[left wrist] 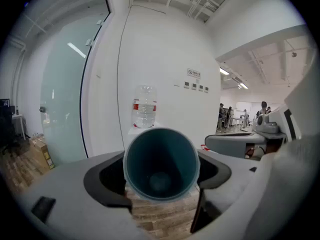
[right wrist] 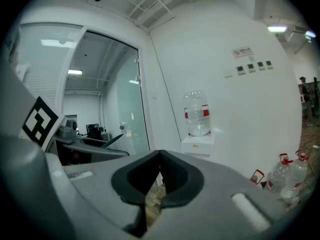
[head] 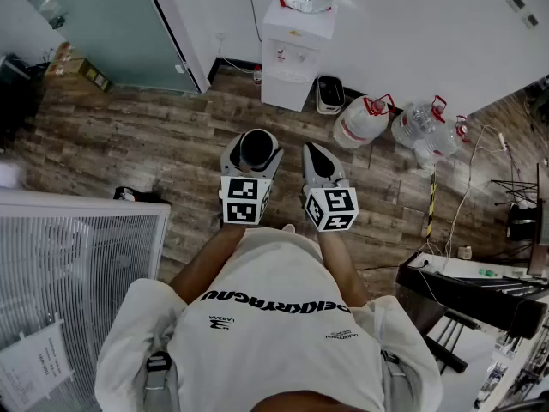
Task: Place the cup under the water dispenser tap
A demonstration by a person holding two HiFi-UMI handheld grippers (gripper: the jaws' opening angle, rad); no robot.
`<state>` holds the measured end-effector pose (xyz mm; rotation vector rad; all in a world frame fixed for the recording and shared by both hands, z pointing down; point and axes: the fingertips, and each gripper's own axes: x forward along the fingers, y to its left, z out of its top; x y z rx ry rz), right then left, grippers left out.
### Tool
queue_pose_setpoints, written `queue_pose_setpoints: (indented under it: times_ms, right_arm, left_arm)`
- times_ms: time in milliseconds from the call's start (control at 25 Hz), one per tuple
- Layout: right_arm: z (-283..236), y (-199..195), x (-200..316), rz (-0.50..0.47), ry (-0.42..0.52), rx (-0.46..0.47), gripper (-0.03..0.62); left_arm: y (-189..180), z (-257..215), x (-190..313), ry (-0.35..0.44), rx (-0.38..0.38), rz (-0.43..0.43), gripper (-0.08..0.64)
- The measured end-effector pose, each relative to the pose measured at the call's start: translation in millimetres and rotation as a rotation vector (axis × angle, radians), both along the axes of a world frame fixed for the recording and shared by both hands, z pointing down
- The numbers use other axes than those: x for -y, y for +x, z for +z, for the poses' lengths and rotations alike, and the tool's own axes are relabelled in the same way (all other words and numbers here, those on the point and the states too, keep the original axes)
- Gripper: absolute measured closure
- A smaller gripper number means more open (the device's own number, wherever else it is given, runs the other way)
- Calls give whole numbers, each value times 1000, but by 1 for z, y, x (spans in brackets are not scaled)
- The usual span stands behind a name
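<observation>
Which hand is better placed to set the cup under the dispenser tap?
Left. The left tool grips the cup, and the dispenser stands straight ahead of it. The right tool is shut and empty, so it would first have to take the cup over.

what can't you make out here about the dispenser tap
Tap, head view: too small on the water dispenser, seen steeply from above.
Tap, left gripper view: the cup covers the dispenser below its bottle.
Tap, right gripper view: the right gripper hides the dispenser's front.
Bottle top, head view: cut off by the upper edge.
</observation>
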<state>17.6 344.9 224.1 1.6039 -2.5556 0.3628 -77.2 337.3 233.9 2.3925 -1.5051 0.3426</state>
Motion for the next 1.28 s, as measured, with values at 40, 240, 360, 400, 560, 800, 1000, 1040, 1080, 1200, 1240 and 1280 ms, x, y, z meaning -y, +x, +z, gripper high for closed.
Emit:
queue_pose_setpoints:
  times_ms: [40, 240, 360, 400, 560, 800, 1000, 1040, 1080, 1200, 1240, 1280]
  right_arm:
    - [0, 1, -2, -3, 0, -1, 594]
    - [-1, 8, -7, -53, 5, 20, 594]
    - [0, 17, -10, -70, 4, 27, 594]
    - [2, 21, -11, -71, 1, 26, 594]
    - [8, 39, -12, -71, -14, 29, 592]
    - [16, 64, -16, -91, -21, 19, 592]
    - [22, 72, -11, -91, -25, 60, 592]
    - [24, 74, -10, -88, -28, 68, 594]
    - [27, 76, -8, -83, -32, 71, 594]
    - [35, 77, 3, -70, -48, 72, 594]
    - [39, 76, 8, -70, -55, 69, 594]
    - [43, 74, 13, -72, -62, 63, 594]
  left_arm:
    - [2, -1, -1, 0, -2, -2, 191]
    - [11, 0, -5, -4, -4, -20, 191]
    - [18, 2, -7, -9, 2, -32, 190]
    - [21, 3, -9, -12, 5, -34, 191]
    - [32, 6, -11, -15, 18, -50, 191]
    - [57, 17, -17, -28, 40, -68, 191]
    - [67, 26, -20, -40, 48, -83, 192]
    - [69, 28, -19, -45, 50, -85, 191]
    - [70, 30, -18, -50, 52, -87, 190]
    - [70, 37, -9, -65, 53, -86, 190]
    - [69, 40, -4, -69, 51, -84, 190]
    - [69, 43, 0, -73, 48, -80, 190]
